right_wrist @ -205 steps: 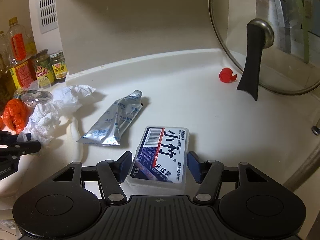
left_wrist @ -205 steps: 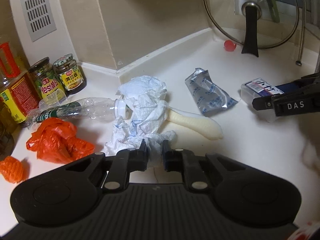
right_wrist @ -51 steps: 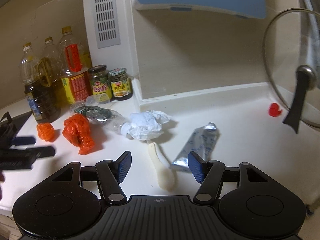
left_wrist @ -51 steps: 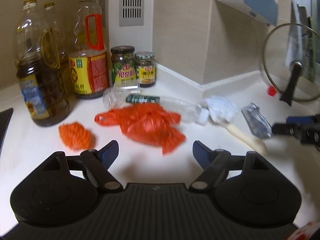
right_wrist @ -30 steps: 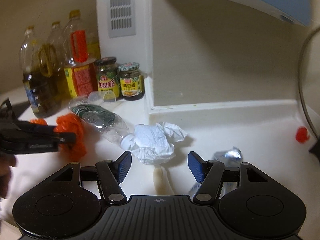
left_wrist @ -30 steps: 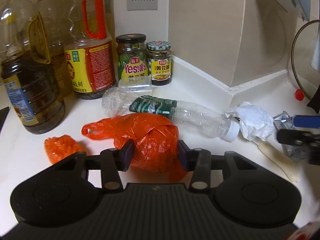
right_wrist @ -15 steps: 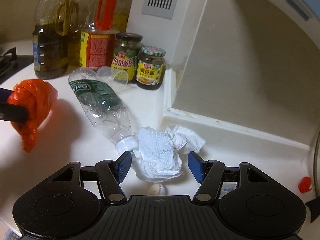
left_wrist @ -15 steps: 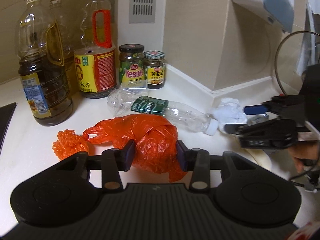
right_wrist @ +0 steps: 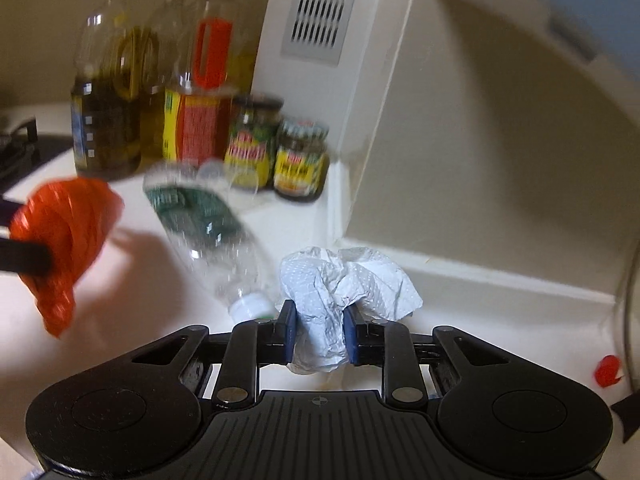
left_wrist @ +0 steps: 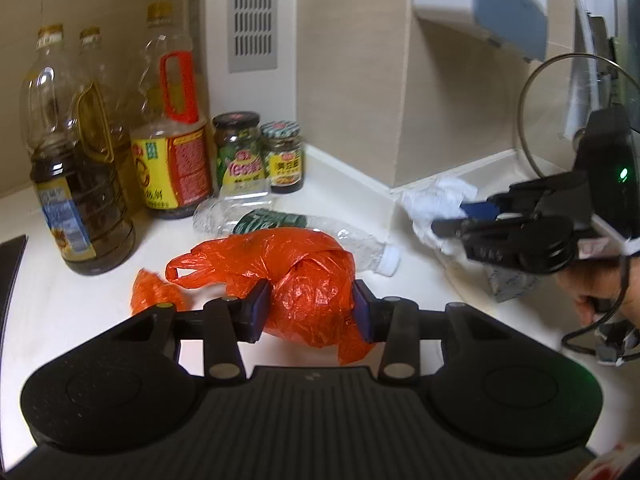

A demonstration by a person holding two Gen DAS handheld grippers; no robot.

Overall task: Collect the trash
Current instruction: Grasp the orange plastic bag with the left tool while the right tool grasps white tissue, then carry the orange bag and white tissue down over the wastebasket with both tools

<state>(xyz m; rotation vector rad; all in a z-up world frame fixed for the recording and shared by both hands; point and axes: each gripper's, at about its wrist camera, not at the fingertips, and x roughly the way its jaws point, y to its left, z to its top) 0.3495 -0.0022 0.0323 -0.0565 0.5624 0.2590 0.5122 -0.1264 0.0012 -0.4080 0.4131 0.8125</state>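
Note:
My left gripper (left_wrist: 308, 312) is shut on a crumpled orange plastic bag (left_wrist: 308, 280), held just above the white counter; the bag also shows at the left of the right wrist view (right_wrist: 64, 232). My right gripper (right_wrist: 319, 332) is closing its jaws on a crumpled white paper towel (right_wrist: 344, 280), which sits squeezed between the pads. The left wrist view shows that gripper (left_wrist: 460, 218) at the towel (left_wrist: 432, 200). An empty clear plastic bottle (left_wrist: 320, 228) lies on the counter between the two. A small orange mesh wad (left_wrist: 154, 294) lies left of the bag.
Oil bottles (left_wrist: 80, 184) and two jars (left_wrist: 240, 156) stand against the back wall. A silver foil pouch (left_wrist: 504, 282) lies under the right gripper, held by a person's hand (left_wrist: 600, 288). A glass pot lid (left_wrist: 560, 120) leans at the right, with a red cap (right_wrist: 608, 372) near it.
The right gripper's jaws have closed from wide apart onto the paper towel. The left gripper, still holding the orange bag, has drawn back and risen a little.

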